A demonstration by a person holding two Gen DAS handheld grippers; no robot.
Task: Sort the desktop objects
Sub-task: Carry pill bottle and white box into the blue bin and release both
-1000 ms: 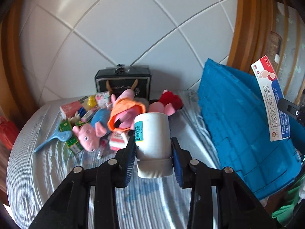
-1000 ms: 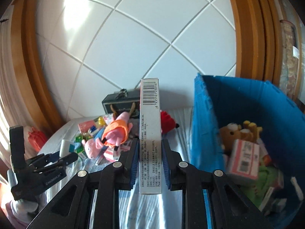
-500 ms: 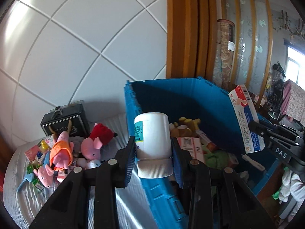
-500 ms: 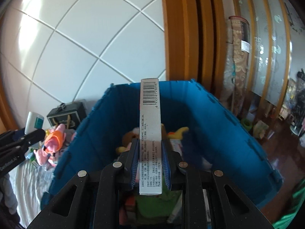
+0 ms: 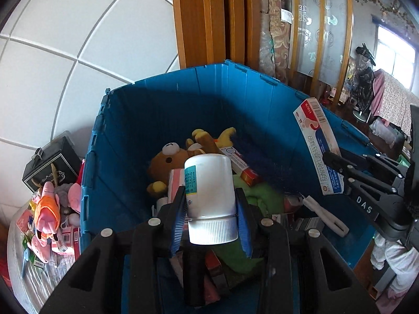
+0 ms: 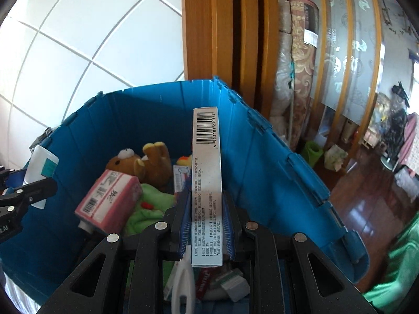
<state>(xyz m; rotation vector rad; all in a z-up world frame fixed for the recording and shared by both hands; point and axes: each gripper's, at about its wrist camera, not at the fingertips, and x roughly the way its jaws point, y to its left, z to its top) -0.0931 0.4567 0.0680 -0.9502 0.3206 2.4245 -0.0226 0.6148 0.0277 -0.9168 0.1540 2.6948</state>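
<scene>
My left gripper (image 5: 210,216) is shut on a white bottle (image 5: 209,191) with a teal label, cap toward the camera, held above the open blue crate (image 5: 183,99). My right gripper (image 6: 206,225) is shut on a slim white medicine box (image 6: 206,172) standing on edge, barcode at its top, also over the blue crate (image 6: 275,162). In the left wrist view the same box (image 5: 318,146) shows its red and blue face at the right. The bottle (image 6: 42,167) appears at the left edge of the right wrist view.
Inside the crate lie a brown teddy bear (image 5: 167,162), a pink carton (image 6: 110,201), green cloth (image 6: 146,206), small boxes and a white clip (image 5: 326,218). Left of the crate, the table holds pink pig toys (image 5: 47,209), small packets and a black case (image 5: 49,167). Wooden frame and rolled rug behind.
Both grippers have swung right from the toy pile on the table to above the blue crate, each still gripping its item. The crate's contents have come into view below them.
</scene>
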